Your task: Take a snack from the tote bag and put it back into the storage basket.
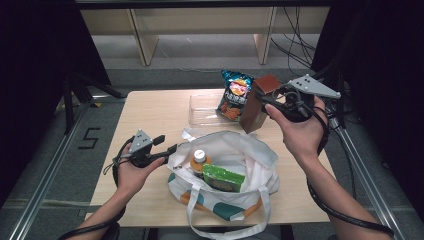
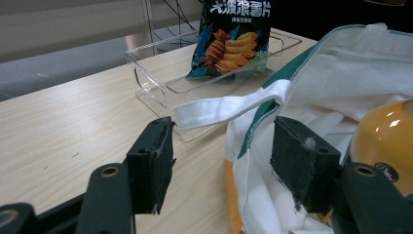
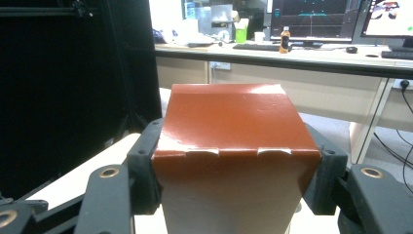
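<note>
Right gripper (image 1: 272,102) jaws clamp the tilted brown carton (image 1: 257,104); left gripper (image 2: 221,161) jaws gape astride the bag rim (image 2: 253,114). Risk: the carton toppling the chip packet (image 1: 234,95).

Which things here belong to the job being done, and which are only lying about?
In use: brown box, held by the right gripper; white bag, its edge between the jaws of the left gripper; clear tray; chips packet.

Lying about: desk with monitors, cables.

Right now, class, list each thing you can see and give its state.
brown box: held in the air, tilted
right claw: shut on the box
left claw: open at the bag's rim
tote bag: open, lying down
chip packet: leaning in clear tray
bottle: capped, in bag
</note>
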`<state>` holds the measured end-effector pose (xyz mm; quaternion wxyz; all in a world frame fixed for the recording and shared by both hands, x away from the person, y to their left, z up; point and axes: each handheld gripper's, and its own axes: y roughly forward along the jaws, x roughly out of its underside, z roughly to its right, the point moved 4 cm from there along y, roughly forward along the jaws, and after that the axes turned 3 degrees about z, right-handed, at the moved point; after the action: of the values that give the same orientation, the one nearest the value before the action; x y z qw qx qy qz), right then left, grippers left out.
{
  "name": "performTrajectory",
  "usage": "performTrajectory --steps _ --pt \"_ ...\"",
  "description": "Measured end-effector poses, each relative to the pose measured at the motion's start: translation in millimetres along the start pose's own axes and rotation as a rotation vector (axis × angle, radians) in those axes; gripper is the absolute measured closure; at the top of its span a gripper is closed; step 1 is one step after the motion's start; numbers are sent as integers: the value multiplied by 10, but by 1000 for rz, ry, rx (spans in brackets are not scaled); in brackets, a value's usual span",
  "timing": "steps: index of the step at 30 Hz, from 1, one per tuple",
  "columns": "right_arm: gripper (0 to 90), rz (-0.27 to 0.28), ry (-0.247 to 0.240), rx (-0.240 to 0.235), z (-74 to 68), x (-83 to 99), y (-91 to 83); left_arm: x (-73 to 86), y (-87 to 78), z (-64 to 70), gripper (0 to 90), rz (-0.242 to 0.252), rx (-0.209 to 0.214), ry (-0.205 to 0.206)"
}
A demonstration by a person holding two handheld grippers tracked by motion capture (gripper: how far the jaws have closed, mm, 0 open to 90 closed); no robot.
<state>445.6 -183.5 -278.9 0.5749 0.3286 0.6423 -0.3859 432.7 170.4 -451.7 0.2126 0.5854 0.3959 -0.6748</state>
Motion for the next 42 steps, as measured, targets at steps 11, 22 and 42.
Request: performTrajectory --steps 11,22,42 --pt "392 -5 7 22 67 23 109 -2 5 -2 400 9 6 -4" --pt "392 -3 1 55 168 15 222 -9 -7 1 401 8 -1 -6" --pt "392 -21 38 88 240 140 476 -5 -5 4 400 9 4 -18"
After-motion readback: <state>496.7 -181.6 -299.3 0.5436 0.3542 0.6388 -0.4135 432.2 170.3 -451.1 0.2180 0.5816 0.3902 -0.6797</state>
